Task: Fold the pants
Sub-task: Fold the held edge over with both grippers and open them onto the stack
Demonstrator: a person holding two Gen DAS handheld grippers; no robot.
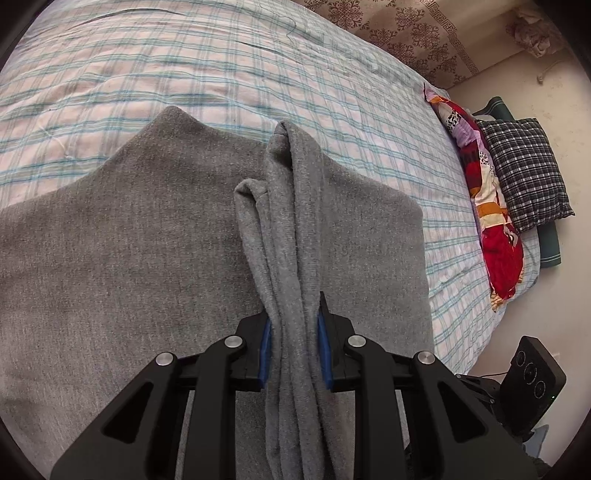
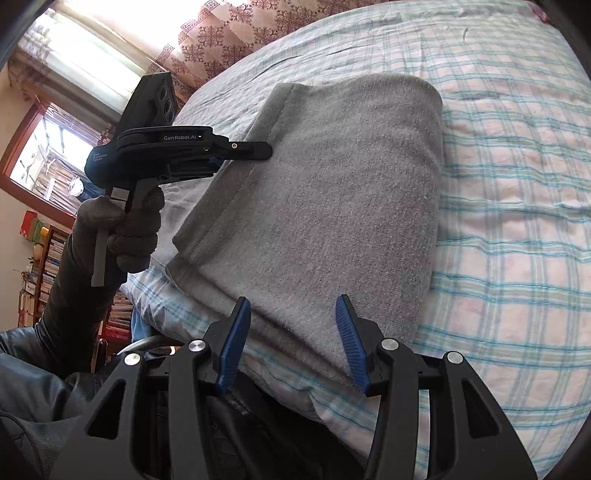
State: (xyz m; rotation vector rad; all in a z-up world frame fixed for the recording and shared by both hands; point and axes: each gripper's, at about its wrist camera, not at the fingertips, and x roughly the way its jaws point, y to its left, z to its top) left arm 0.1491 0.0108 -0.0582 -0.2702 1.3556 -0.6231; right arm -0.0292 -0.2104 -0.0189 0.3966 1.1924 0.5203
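The grey pants (image 1: pixel 129 240) lie folded on the plaid bed. My left gripper (image 1: pixel 294 325) is shut on a bunched layer of the pants, which runs up between its blue pads and drapes forward over the rest. In the right wrist view the pants (image 2: pixel 332 192) form a flat grey rectangle, and the left gripper (image 2: pixel 258 150) sits at its left hemmed edge, held by a gloved hand. My right gripper (image 2: pixel 293 317) is open and empty, hovering over the near edge of the pants.
The plaid bedsheet (image 1: pixel 184 66) covers the bed. A red patterned pillow (image 1: pixel 491 206) and a checked pillow (image 1: pixel 524 170) lie at the bed's right edge. A patterned curtain (image 2: pixel 229 33), a window and a bookshelf (image 2: pixel 44 258) stand on the left.
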